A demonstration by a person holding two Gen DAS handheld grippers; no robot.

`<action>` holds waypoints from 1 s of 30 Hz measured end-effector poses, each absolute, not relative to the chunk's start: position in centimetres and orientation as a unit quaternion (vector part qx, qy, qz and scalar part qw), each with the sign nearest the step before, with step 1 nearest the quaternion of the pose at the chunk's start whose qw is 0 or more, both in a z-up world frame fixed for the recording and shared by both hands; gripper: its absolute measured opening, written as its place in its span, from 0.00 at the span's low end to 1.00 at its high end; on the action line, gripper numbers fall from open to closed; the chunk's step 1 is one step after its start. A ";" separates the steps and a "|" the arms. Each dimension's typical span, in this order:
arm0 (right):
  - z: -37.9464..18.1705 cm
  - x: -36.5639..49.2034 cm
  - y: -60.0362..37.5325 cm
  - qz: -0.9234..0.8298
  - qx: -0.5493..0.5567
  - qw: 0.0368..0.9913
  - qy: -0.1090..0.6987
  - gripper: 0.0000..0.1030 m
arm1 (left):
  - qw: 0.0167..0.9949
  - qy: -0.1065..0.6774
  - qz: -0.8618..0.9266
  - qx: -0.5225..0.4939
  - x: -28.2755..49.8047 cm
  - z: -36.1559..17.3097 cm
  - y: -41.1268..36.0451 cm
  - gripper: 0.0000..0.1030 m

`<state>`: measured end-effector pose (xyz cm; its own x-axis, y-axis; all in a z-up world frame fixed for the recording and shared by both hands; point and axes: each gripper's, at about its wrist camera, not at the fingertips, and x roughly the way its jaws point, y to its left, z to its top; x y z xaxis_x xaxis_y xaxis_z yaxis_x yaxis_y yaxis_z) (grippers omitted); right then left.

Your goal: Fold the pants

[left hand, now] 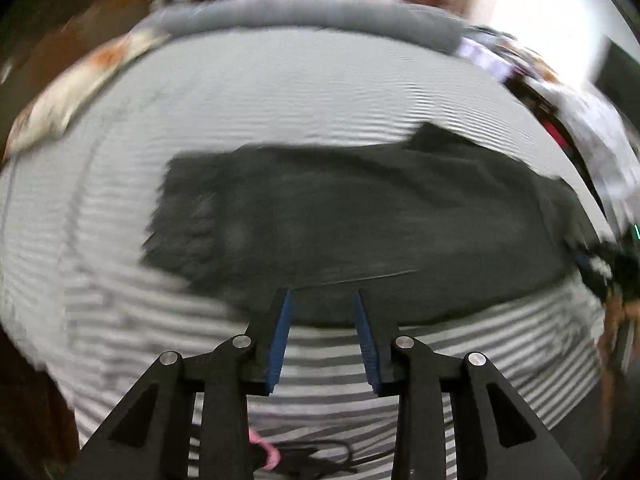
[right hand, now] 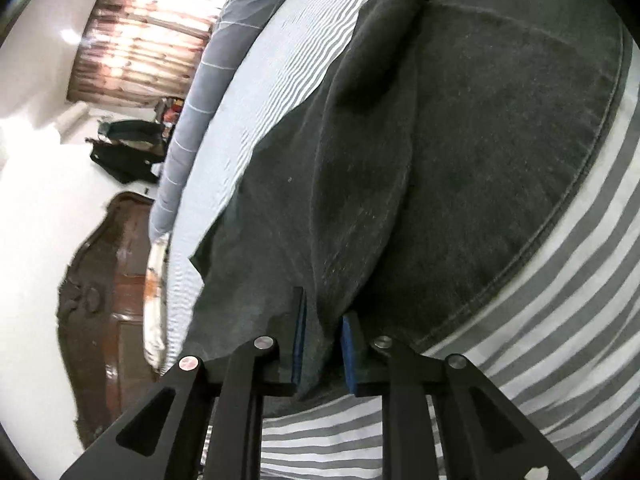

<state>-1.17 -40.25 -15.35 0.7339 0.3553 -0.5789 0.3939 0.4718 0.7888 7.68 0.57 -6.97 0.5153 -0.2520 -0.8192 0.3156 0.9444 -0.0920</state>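
Dark grey pants [left hand: 360,216] lie spread across a striped bed sheet [left hand: 280,92], blurred in the left wrist view. My left gripper [left hand: 322,300] is open and empty, its blue pads at the near edge of the pants. In the right wrist view the pants [right hand: 480,140] fill the frame, with a fold of fabric lifted. My right gripper [right hand: 322,316] is shut on that fold of the pants, which runs between its blue pads [right hand: 299,340].
A grey rolled blanket [left hand: 304,12] lies along the far side of the bed, also in the right wrist view [right hand: 208,80]. A patterned pillow [left hand: 72,92] sits at the left. A wooden headboard [right hand: 108,300] and dark clothes [right hand: 124,152] lie beyond the bed. A cable [left hand: 320,456] lies on the sheet.
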 end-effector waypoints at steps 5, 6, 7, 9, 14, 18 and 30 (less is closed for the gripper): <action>-15.4 -0.7 -41.5 0.003 0.556 0.758 0.342 0.17 | 0.852 0.434 -0.277 0.099 6.3 -6.9 -7.9 0.36; -15.4 -0.5 -41.7 0.004 0.557 0.757 0.342 0.17 | 0.846 0.432 -0.294 0.107 6.3 -7.1 -9.4 0.36; -15.3 -0.4 -41.8 0.005 0.557 0.757 0.341 0.17 | 0.838 0.429 -0.316 0.118 6.1 -7.5 -11.4 0.36; -15.1 -0.1 -42.1 0.007 0.554 0.760 0.341 0.17 | 0.824 0.428 -0.345 0.139 5.7 -8.3 -14.6 0.36; -15.1 0.7 -42.7 0.016 0.557 0.755 0.345 0.17 | 0.800 0.426 -0.381 0.182 4.8 -10.2 -20.5 0.36; -15.1 0.9 -43.1 0.028 0.563 0.752 0.342 0.17 | 0.793 0.428 -0.386 0.197 4.9 -11.4 -23.9 0.36; -16.8 1.7 -47.9 -0.011 0.594 0.745 0.305 0.18 | 0.787 0.446 -0.386 0.181 7.2 -13.2 -26.2 0.08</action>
